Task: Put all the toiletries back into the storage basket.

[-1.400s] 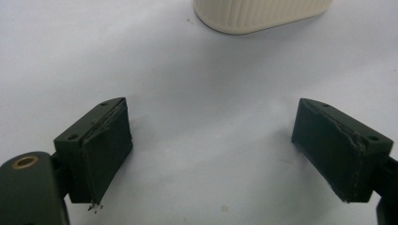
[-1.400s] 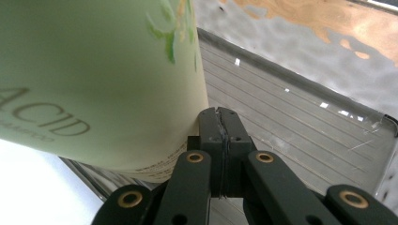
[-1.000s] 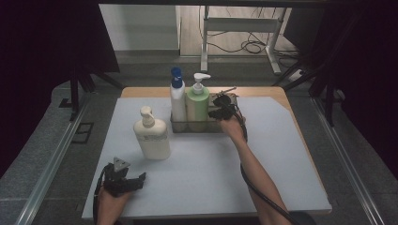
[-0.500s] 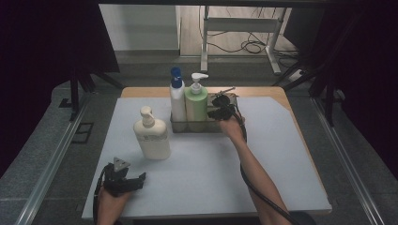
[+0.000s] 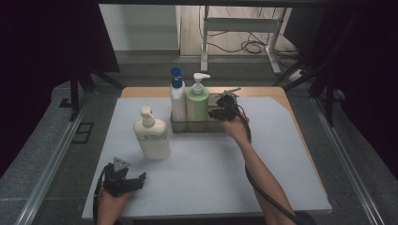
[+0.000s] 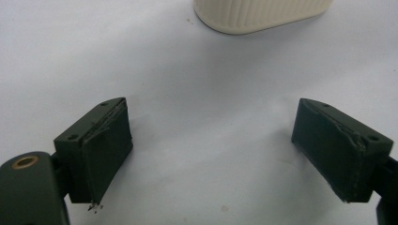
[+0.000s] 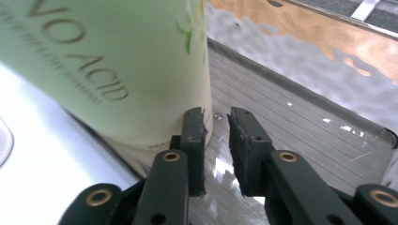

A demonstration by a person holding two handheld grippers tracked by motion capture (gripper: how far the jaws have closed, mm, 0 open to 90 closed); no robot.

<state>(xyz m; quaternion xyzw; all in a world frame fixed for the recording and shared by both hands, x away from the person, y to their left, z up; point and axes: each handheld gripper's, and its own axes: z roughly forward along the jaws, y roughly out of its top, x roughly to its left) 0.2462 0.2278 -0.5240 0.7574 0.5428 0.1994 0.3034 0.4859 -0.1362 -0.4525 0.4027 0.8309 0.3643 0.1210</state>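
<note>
Jaws of our right hand-held gripper [image 7: 217, 117] have just been opening and stand slightly apart with nothing between them, just beside the green bottle [image 7: 112, 65] inside the metal tray [image 5: 197, 127]. Our left hand-held gripper [image 6: 225, 154] rests wide open on the white surface [image 5: 211, 178], near the cream bottle [image 5: 151, 136].

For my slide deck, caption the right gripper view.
Right gripper, jaws slightly apart and empty, beside pale green plastic bottle inside ribbed metal tray.

A green pump bottle [image 5: 197, 105] with dark letters, a white bottle [image 5: 178, 101] with a blue cap, and a cream pump bottle [image 5: 151, 136] sit on a white mat [image 5: 211, 173].
</note>
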